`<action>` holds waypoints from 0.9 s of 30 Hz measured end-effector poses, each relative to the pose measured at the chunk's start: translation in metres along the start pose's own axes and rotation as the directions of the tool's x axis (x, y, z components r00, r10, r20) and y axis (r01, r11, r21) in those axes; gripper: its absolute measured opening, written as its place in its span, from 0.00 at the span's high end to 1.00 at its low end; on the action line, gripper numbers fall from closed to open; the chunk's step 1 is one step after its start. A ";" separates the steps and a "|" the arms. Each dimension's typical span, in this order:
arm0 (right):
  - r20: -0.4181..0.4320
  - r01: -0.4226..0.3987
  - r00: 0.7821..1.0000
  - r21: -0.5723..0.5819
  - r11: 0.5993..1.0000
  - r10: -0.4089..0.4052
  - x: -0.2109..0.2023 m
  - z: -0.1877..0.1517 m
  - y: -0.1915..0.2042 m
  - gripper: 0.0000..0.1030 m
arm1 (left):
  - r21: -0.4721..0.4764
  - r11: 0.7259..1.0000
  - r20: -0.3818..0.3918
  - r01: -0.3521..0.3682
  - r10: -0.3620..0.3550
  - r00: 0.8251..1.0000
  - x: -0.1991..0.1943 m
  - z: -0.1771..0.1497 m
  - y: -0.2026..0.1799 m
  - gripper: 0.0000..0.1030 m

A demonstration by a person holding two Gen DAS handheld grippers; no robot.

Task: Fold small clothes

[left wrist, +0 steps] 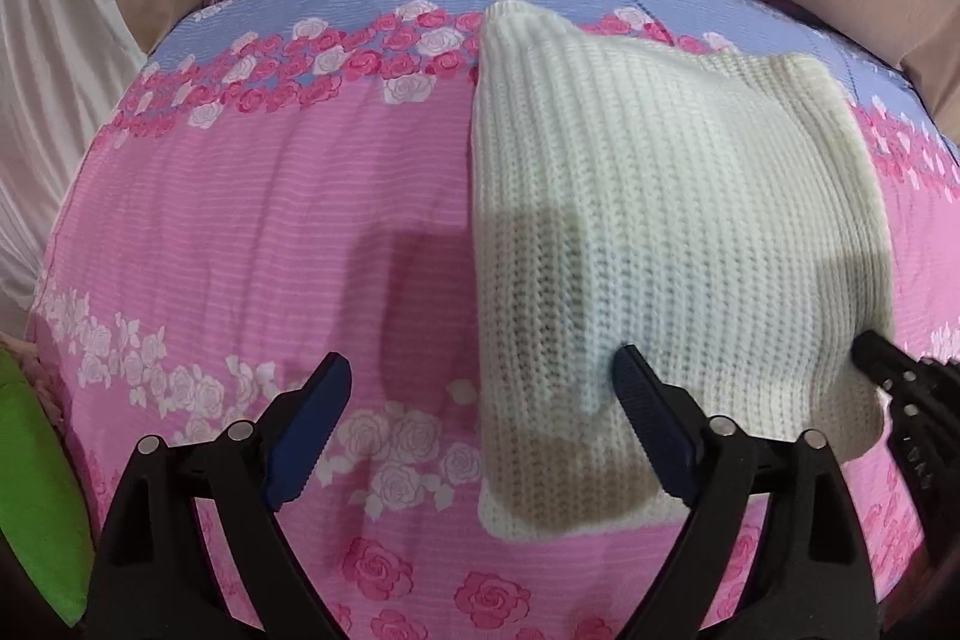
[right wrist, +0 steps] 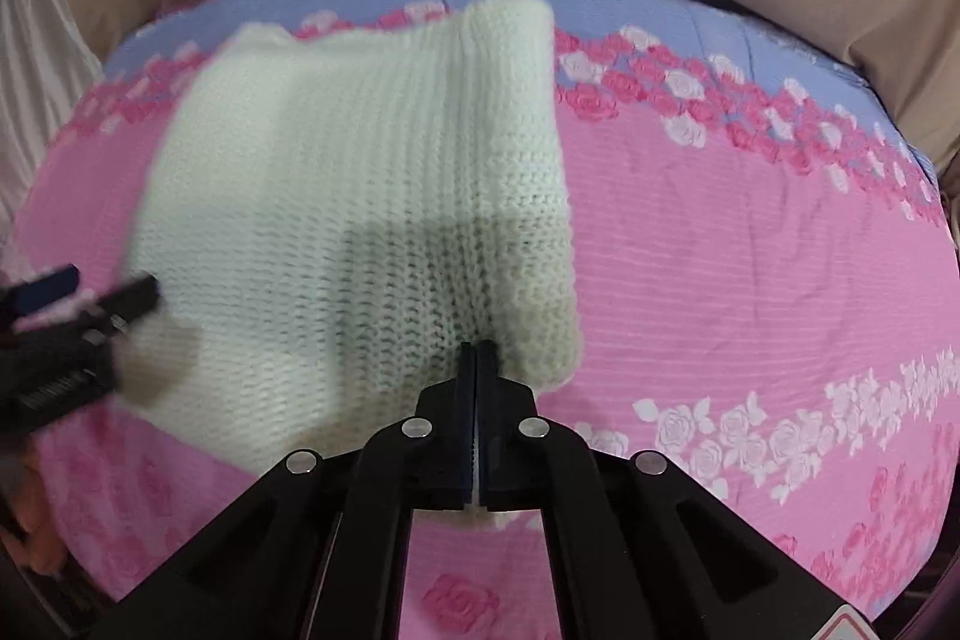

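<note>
Right gripper (right wrist: 476, 349) pinched shut on cream knit's (right wrist: 360, 196) near edge; left gripper (left wrist: 480, 388) wide open, empty. Risk: loose knit slipping free, skewing fold.

The knit garment (left wrist: 660, 232) lies on the bedspread (left wrist: 270, 220), with what seems a pillow (left wrist: 54, 100) far left.

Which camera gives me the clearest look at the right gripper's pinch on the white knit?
The right wrist view. There the right gripper sits centred, jaws shut on the near edge of the white knit. The left wrist view shows only its dark tip at the knit's right edge, the jaws not readable.
</note>
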State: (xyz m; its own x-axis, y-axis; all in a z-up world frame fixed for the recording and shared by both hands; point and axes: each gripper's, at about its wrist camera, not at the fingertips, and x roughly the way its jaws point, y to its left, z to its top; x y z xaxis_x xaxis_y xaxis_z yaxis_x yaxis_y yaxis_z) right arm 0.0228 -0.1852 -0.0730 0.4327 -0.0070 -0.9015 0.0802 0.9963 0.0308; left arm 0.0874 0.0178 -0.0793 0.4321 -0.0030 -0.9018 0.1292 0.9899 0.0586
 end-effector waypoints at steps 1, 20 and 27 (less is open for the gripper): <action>0.014 -0.015 1.000 0.014 1.000 0.015 -0.009 -0.001 -0.001 1.00 | 0.006 1.000 0.009 -0.002 0.002 1.000 -0.005 -0.002 -0.001 0.17; 0.175 0.045 0.982 0.104 0.994 -0.063 -0.063 -0.085 0.006 0.60 | -0.063 0.998 0.135 0.012 -0.004 0.991 -0.057 -0.071 -0.013 0.12; 0.121 0.039 0.991 0.168 0.985 -0.060 -0.050 -0.089 0.004 0.55 | -0.058 0.998 0.154 -0.020 0.029 0.988 -0.055 -0.081 -0.017 0.12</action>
State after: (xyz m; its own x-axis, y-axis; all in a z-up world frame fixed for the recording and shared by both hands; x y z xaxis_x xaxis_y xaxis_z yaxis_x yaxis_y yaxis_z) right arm -0.0788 -0.1731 -0.0662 0.5325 -0.0771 -0.8429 0.2470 0.9667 0.0676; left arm -0.0108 0.0126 -0.0655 0.5679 0.0038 -0.8231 0.0682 0.9963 0.0517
